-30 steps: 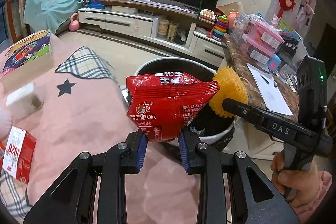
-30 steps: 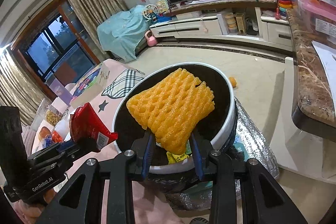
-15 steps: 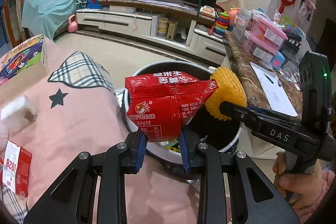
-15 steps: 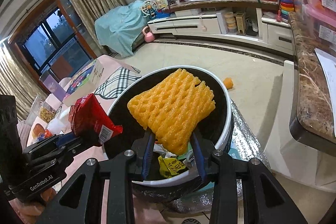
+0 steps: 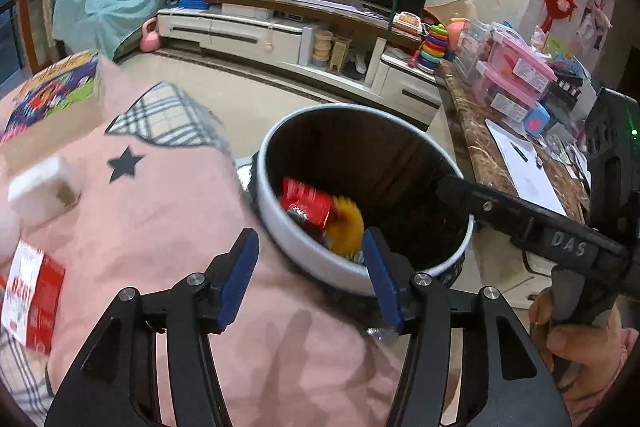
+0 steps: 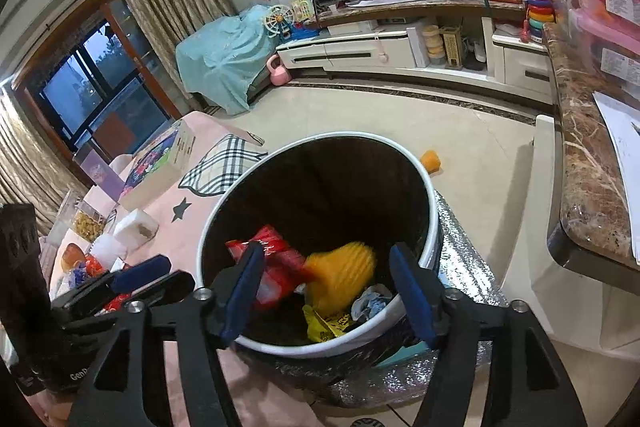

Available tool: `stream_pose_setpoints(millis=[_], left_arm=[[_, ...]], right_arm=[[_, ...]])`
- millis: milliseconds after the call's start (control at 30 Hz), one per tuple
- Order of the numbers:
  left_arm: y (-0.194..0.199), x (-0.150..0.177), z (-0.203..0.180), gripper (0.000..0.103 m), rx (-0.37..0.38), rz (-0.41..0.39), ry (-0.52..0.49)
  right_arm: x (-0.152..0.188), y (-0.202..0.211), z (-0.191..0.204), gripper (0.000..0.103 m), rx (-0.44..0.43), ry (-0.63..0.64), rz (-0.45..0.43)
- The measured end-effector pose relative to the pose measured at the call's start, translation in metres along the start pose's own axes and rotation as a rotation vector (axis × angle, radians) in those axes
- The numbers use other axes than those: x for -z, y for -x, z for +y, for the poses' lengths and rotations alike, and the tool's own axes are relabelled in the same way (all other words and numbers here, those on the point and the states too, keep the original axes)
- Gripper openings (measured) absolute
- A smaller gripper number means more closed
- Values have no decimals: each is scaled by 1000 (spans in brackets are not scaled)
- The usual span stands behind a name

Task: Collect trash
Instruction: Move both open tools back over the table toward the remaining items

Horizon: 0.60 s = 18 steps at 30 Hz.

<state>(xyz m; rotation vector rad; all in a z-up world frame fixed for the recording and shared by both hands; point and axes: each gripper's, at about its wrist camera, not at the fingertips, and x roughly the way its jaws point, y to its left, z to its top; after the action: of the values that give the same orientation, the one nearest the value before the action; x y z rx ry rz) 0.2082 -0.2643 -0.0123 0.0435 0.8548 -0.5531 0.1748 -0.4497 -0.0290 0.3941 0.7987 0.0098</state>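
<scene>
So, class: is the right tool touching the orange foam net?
Apart. The right wrist view shows the right tool open, with the orange foam net blurred, loose inside the bin, clear of both fingers.

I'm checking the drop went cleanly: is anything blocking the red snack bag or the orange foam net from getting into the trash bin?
Nothing visible does. The trash bin is open-topped, and the red snack bag and orange foam net are already inside its rim, below both open grippers.
</scene>
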Motion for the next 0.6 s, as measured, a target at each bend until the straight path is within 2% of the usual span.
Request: stream_pose_setpoints(millis=[100,300,600], left_arm=[[8,13,13,56,-9,2,42],[30,38,41,61,-34,-16,119],[64,76,83,62,-94,-39,209]], right_arm=[[5,3,5,77,-19,-9,-10],[18,10,24,80,-68,-13,-32],[41,7,60,81,-141,-5,-17]])
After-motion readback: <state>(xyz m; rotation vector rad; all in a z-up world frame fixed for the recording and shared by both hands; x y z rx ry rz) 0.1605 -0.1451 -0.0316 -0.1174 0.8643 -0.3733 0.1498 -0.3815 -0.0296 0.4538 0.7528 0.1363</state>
